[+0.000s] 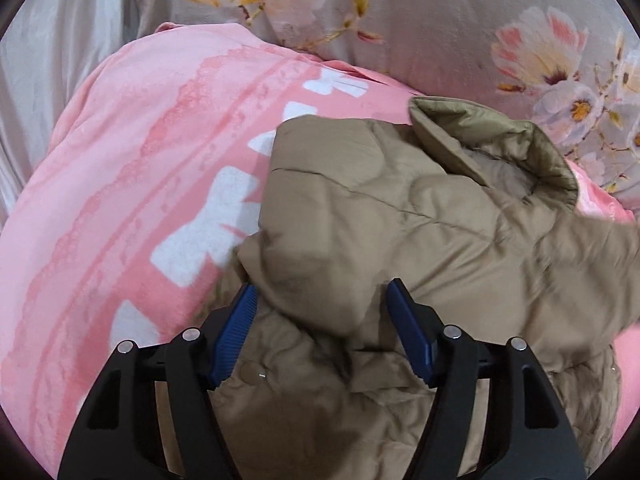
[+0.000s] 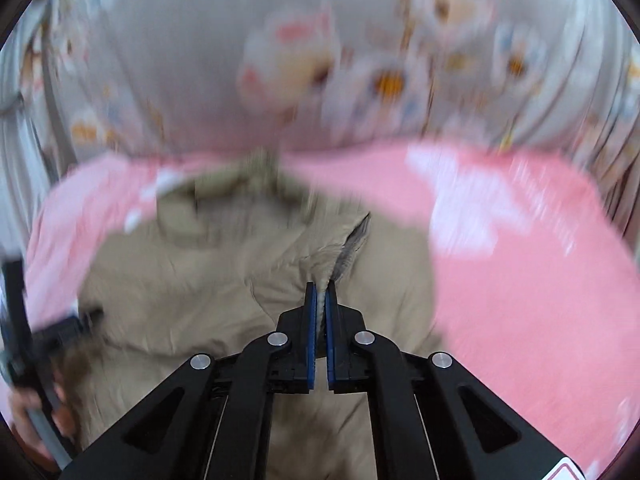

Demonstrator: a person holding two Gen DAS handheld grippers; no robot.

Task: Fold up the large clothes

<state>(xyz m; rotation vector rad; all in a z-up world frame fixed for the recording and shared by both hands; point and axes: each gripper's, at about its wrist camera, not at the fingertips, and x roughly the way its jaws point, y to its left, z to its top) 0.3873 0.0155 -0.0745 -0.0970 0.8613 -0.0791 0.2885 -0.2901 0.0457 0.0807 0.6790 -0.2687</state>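
A tan padded jacket [image 1: 400, 220] lies crumpled on a pink blanket [image 1: 120, 160], its collar [image 1: 500, 140] standing up at the far right. My left gripper [image 1: 320, 284] hangs over the jacket's near part, open, with a puffy fold bulging up between its blue pads [image 1: 236, 328]. In the blurred right wrist view the same jacket [image 2: 200, 272] spreads ahead. My right gripper [image 2: 320, 286] is shut on a thin strip of the jacket's edge beside a grey ribbed lining [image 2: 352, 248]. The left gripper [image 2: 24, 320] and the hand holding it show at the far left.
Grey bedding with a flower print [image 1: 440, 20] rises behind the pink blanket [image 2: 520, 300] like a pillow or bolster. A pale grey sheet [image 1: 60, 60] runs along the left side. The blanket carries white bow shapes [image 1: 212, 220] left of the jacket.
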